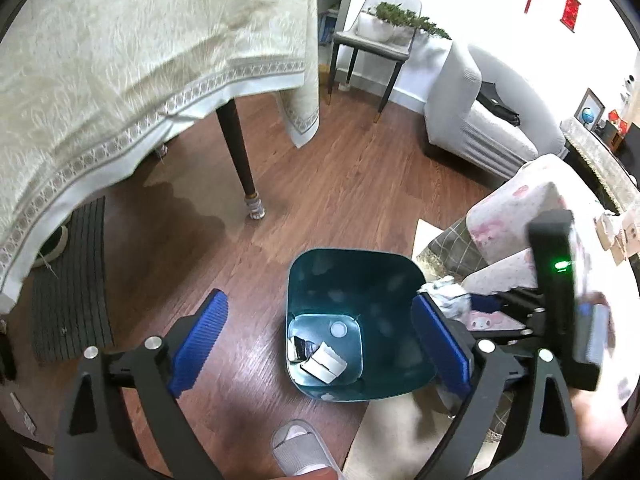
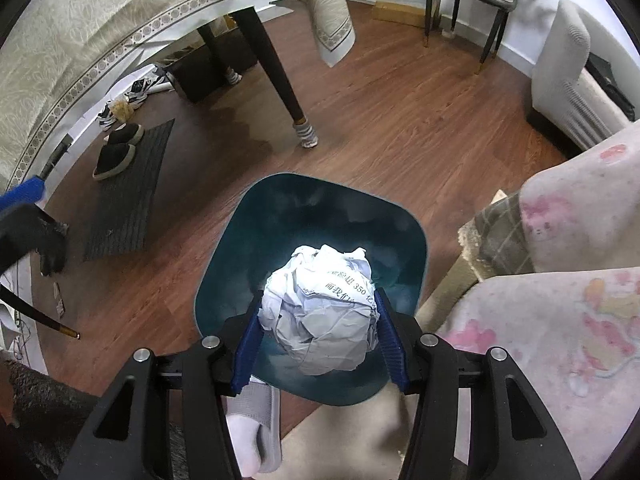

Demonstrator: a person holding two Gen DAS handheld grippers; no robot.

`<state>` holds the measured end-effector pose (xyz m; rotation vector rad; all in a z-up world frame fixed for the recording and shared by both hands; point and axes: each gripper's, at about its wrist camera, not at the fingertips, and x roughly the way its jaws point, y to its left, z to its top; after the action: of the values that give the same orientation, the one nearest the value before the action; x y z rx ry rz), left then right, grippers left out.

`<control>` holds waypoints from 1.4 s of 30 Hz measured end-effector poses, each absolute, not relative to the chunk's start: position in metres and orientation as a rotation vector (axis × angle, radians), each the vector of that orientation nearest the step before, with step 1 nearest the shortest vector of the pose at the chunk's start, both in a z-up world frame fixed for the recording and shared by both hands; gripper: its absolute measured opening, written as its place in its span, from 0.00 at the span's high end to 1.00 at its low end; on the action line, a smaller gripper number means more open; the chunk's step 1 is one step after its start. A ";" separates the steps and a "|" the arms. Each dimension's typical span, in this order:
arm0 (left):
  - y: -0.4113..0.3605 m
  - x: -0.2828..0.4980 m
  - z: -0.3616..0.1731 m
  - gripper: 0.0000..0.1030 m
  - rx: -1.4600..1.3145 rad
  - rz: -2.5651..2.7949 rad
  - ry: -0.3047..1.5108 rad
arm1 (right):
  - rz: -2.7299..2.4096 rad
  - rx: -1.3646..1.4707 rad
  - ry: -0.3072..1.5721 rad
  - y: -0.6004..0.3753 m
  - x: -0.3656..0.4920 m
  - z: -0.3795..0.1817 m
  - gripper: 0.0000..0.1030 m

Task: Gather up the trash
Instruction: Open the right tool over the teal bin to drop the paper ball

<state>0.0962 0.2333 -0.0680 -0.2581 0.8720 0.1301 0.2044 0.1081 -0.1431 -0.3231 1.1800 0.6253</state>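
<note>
Nearest to us, our right gripper has its blue fingers clenched on a crumpled ball of printed paper, pressing it from both sides. We hold the ball directly above the open mouth of the teal trash bin, which stands on the wooden floor. Below the gripper, a foot in a white sock and grey slipper rests beside the bin.

Our left gripper hangs over the same bin with its fingers released and spread wide, nothing between them. Through that gap we look down to the bottom of the bin, where a few scraps already lie: white folded paper pieces and a small dark item we cannot identify. At the right edge of this view the right gripper's body shows a green light, with the paper ball just at the bin's rim.

Further out, a dark ribbed mat carries a pair of black slippers. A table leg stands beyond the bin under a cream patterned tablecloth. To the right lies pink-printed bedding. Far off we see a white sofa and a grey chair bearing a potted plant.
</note>
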 end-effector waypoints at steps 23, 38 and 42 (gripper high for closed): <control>0.216 0.069 -0.010 0.04 -0.251 0.123 0.737 | 0.601 -0.471 1.398 0.130 0.193 -0.242 0.48; 0.191 0.069 0.001 0.04 -0.160 0.088 0.702 | 0.582 -0.476 1.446 0.127 0.189 -0.261 0.30; 0.191 0.068 0.003 0.04 -0.161 0.090 0.697 | 0.595 -0.458 1.442 0.127 0.189 -0.256 0.30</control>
<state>0.0677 0.1908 0.0034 -0.1609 0.6968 0.0901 0.1894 0.1272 -0.2559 -0.4583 1.4425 0.5948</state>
